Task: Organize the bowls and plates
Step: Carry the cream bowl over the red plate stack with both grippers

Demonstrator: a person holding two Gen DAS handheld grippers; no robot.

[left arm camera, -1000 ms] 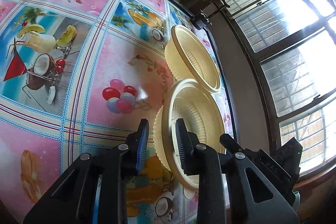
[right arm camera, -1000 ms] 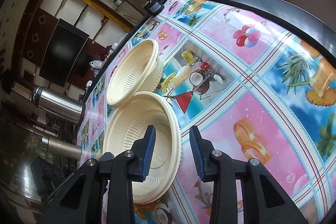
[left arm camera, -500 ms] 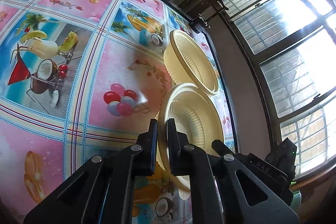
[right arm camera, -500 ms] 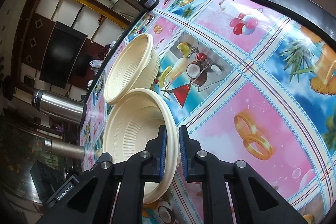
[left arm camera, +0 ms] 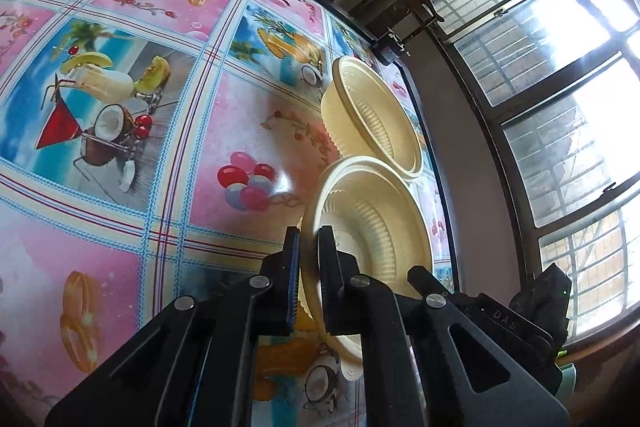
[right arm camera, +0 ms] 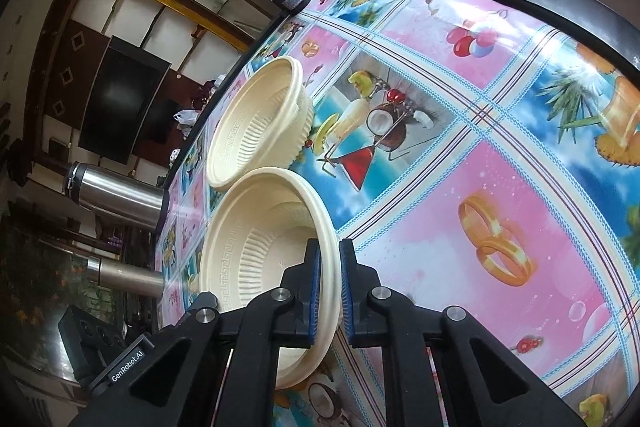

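now | left tool (left arm camera: 309, 259) and right tool (right arm camera: 328, 283) clamp near bowl (right arm camera: 256, 259) rim | far bowl (left arm camera: 372, 123) beyond

My worktop (left arm camera: 168, 147) wears a glossy cloth of fruit and cocktail squares. Bright daylight floods a barred window (left arm camera: 560, 75); opposite, a dark television (right arm camera: 120, 99) hangs on a panelled wall (right arm camera: 132, 15).
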